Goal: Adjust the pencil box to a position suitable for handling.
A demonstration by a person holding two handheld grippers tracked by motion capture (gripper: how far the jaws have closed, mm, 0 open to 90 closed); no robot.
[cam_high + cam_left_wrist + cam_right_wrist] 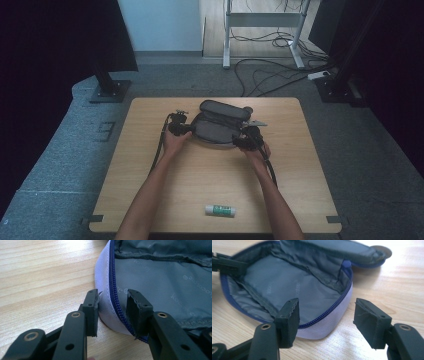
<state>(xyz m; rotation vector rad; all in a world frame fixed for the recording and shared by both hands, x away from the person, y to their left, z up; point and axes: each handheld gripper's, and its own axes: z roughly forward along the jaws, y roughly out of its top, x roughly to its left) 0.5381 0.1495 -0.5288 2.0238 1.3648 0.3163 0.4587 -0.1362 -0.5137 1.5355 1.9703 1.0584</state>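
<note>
A grey zip pouch (pixel 217 127) lies open at the middle back of the wooden table (pixel 200 175), its lid (pixel 225 109) folded away from me. The left gripper (pixel 186 129) is at the pouch's left edge. In the left gripper view its jaws stand open astride the pale rim and blue zipper (pixel 112 272), the left gripper (pixel 112 296) touching the outer wall. The right gripper (pixel 245 142) is at the pouch's near right corner. It is wide open in the right gripper view, where the right gripper (pixel 327 306) has the pouch (pixel 287 287) corner between its jaws, untouched.
A white and green glue stick (pixel 220 210) lies near the table's front edge. Beyond the table stand a black stand base (pixel 111 90) at the left, white desk legs (pixel 227 35) and loose cables (pixel 280 75) on the floor.
</note>
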